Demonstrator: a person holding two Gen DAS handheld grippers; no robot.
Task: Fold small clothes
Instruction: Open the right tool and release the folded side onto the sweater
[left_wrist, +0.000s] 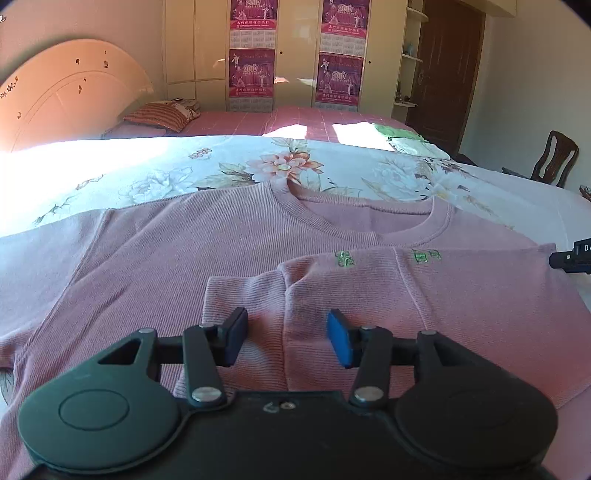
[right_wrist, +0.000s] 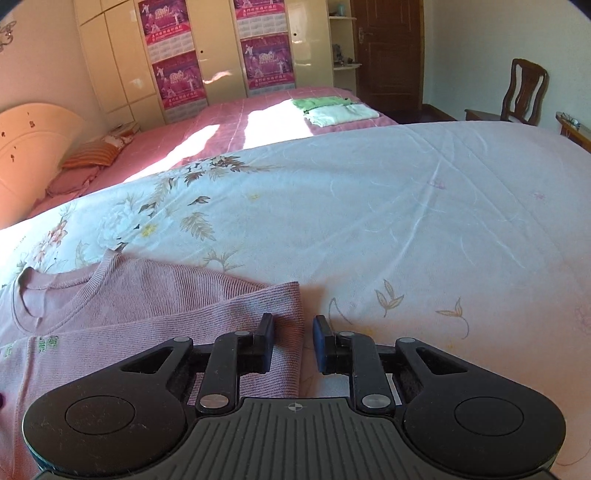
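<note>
- One pink ribbed top (left_wrist: 207, 236) lies flat on the floral quilt (right_wrist: 406, 206), neckline toward the far side, with one side panel and its short sleeve (left_wrist: 243, 295) already turned inward over the front.
- Left gripper (left_wrist: 287, 338) hovers over that turned-in sleeve with its jaws spread apart; nothing is between the pads, and the cloth lies slack beneath them.
- Right gripper (right_wrist: 293, 345) stands at the garment's folded outer edge (right_wrist: 295, 317), jaws narrowed but with a clear gap; the edge runs under that gap, and the pads do not look to press it.
- Fabric looks light, soft and limp: it should drape and sag from any single pinch, and the ribbing may stretch if tugged.
- Best holds, I judge, are doubled edges: the hem corners or the folded side, pinched through both layers so the layers travel together.
- Two folded pieces (right_wrist: 332, 109), green and white, sit well apart on the pink bed.
</note>
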